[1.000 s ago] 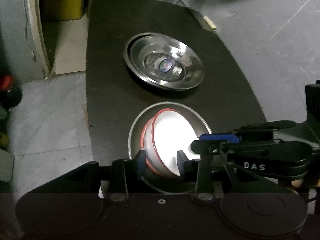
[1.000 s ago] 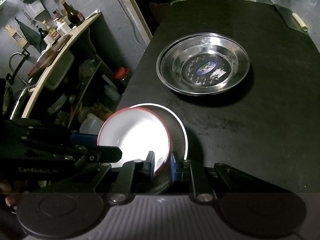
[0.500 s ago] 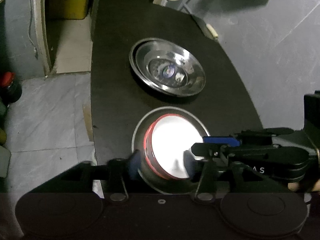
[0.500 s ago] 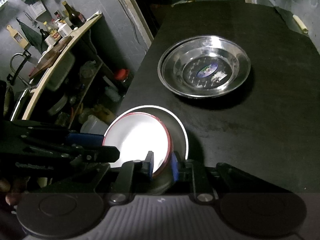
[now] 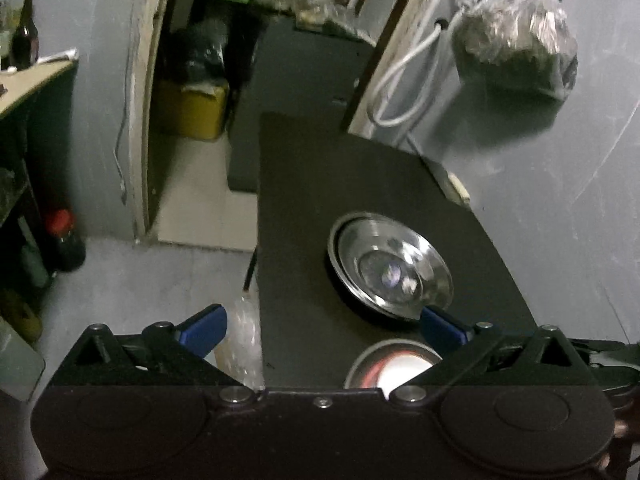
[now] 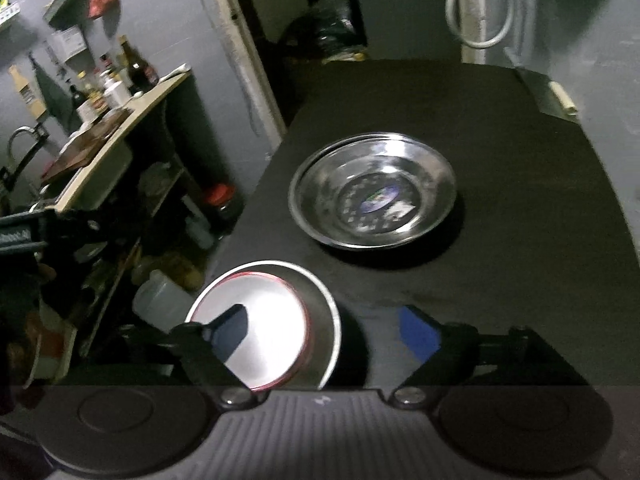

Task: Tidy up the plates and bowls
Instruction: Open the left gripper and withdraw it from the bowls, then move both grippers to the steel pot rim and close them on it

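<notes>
Steel plates [image 6: 372, 192] are sitting stacked mid-desk, sticker showing in the top one, slightly offset from the one underneath. Black desk [image 6: 500, 128] is carrying everything. Red-rimmed white bowl [image 6: 264, 340] is resting inside a steel bowl [image 6: 330, 316] at the near left edge of the desk, well apart from the plates. Right claw [image 6: 324, 332] is spreading, blue pads wide; its left finger is hanging over the white bowl's inside and the other over bare desk to the right, with the bowls' right rims between them and neither pad pressing on anything. Left claw [image 5: 324, 326] is also spreading, fully wide, pointing over the desk's left edge; nothing is sitting between its pads. In the left wrist view the nested bowls are peeking out just below the right pad, plates lying farther up the desk. Left claw's body is showing at the far left of the right wrist view. Knife handle [image 6: 562, 100] is lying at the far right desk edge. Bottles [image 6: 136, 66] are crowding a shelf on the left. Plastic bag [image 5: 516, 44] is hanging on the wall.
</notes>
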Available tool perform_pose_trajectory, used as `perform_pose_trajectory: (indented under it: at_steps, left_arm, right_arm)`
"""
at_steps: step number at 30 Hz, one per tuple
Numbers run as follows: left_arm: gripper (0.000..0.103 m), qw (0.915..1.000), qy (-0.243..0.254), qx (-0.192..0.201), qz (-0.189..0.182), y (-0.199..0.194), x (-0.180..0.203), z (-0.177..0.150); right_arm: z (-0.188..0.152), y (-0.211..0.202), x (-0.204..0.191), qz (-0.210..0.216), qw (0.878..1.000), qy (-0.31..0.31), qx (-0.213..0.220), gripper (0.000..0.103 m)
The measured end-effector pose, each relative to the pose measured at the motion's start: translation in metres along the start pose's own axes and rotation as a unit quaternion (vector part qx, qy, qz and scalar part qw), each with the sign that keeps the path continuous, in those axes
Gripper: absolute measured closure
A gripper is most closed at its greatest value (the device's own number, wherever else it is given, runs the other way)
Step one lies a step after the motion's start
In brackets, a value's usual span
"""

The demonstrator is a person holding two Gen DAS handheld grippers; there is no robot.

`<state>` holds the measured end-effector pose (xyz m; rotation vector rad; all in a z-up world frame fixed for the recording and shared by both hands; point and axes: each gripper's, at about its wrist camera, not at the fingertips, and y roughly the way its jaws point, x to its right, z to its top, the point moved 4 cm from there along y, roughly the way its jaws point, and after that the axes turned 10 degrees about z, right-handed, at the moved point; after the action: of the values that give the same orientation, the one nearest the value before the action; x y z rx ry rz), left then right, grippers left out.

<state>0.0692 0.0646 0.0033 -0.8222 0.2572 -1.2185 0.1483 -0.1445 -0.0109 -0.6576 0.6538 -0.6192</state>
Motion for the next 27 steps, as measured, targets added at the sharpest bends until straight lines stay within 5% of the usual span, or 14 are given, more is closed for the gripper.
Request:
perform_pose_trajectory:
  at_steps: [2,8,16,22,27]
  left_arm:
    - [0.001,1.0,0.0,0.002,0.0,0.001,-0.002,-0.003]
    - [0.001,0.9998,-0.004,0.0,0.022,0.005,-0.004,-0.014]
    - [0.001,0.9804,0.025,0.18,0.077,-0.037,0.014,0.004]
    - [0.001,0.995,0.008,0.067,0.074,-0.008,0.012,-0.011]
    - [0.001,0.9956,-0.048,-0.064,0.049,0.015,-0.003,-0.025]
  right_arm:
    - [0.0,-0.004,0.004,-0.012,1.0,-0.001,0.017,0.0]
    - [0.001,-0.009,0.013,-0.063,0.996,-0.036,0.046,0.0]
    - [0.011,-0.029,-0.003,-0.086,0.983,-0.097,0.13,0.0]
    - [0.0,-0.01,0.003,-0.095,0.989,-0.09,0.069,0.0]
    - [-0.013,0.004,0.008,-0.094,0.992,-0.078,0.011,0.0]
